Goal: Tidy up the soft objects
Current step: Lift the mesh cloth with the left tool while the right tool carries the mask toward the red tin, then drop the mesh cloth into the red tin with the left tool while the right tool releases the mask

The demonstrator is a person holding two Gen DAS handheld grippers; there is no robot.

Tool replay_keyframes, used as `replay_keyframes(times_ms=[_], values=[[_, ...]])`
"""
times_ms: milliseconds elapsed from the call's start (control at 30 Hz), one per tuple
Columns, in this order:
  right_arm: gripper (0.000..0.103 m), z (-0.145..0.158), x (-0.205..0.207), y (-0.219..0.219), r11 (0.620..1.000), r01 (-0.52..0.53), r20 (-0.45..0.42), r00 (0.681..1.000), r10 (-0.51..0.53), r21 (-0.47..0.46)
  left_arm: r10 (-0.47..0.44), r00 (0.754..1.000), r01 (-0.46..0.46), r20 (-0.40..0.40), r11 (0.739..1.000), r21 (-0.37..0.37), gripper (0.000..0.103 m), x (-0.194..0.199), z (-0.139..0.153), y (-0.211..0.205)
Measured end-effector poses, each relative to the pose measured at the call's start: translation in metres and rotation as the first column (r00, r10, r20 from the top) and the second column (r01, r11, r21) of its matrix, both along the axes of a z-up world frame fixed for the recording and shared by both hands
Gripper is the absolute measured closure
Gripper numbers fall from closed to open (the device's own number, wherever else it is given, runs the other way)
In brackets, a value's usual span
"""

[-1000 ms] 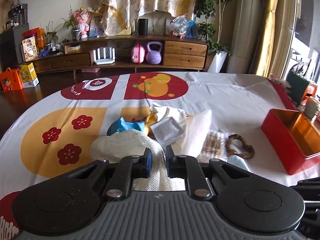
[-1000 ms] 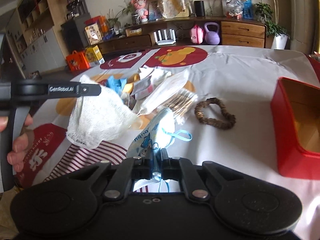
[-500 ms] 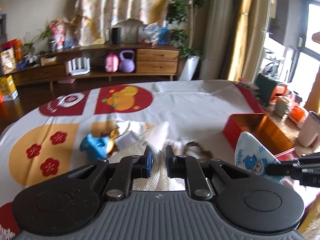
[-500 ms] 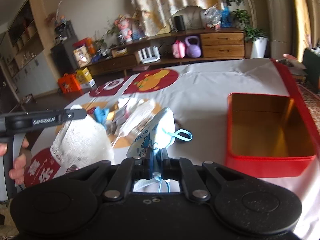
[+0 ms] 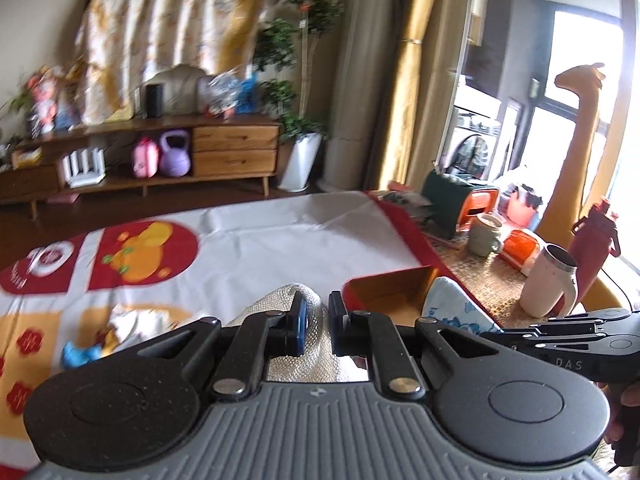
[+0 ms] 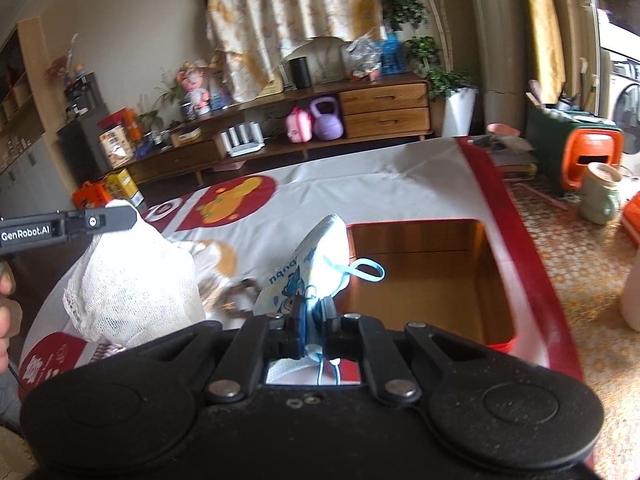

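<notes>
Just beside the red box's (image 6: 428,276) open left rim, the right gripper's (image 6: 313,314) fingers pinch a child's mask (image 6: 308,268), while the left gripper's (image 5: 316,322) fingers pinch white mesh cloth (image 5: 288,308).

In the left wrist view the gripper body hides the near part of the red box (image 5: 384,284), and the far shelf (image 5: 140,136) is blurred. The right wrist view cuts off the white cup (image 6: 634,292) at its right edge, and the brown item (image 6: 236,296) behind the gauze cloth (image 6: 132,276) is too smeared to identify.
</notes>
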State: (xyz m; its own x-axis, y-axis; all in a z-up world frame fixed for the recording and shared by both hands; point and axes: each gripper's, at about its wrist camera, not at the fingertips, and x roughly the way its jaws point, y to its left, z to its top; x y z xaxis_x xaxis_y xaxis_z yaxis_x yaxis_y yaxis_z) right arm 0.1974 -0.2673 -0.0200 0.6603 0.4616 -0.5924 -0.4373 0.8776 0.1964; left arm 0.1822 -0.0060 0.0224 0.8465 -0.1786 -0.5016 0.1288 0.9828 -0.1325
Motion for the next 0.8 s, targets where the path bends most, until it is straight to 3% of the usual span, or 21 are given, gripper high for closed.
replay_keyframes(times_ms=[333, 800], values=[[0.097, -0.015, 0.025, -0.039, 0.998, 0.064, -0.022, 0.998, -0.065, -0.013, -0.117, 0.992, 0.116, 0.049, 0.993, 0.031, 0.092, 0.051, 0.013, -0.074], [0.097, -0.038, 0.063, -0.070, 0.989, 0.116, -0.049, 0.991, -0.121, -0.088, -0.205, 0.978, 0.206, -0.030, 0.977, 0.044, 0.092, 0.124, -0.031, -0.146]])
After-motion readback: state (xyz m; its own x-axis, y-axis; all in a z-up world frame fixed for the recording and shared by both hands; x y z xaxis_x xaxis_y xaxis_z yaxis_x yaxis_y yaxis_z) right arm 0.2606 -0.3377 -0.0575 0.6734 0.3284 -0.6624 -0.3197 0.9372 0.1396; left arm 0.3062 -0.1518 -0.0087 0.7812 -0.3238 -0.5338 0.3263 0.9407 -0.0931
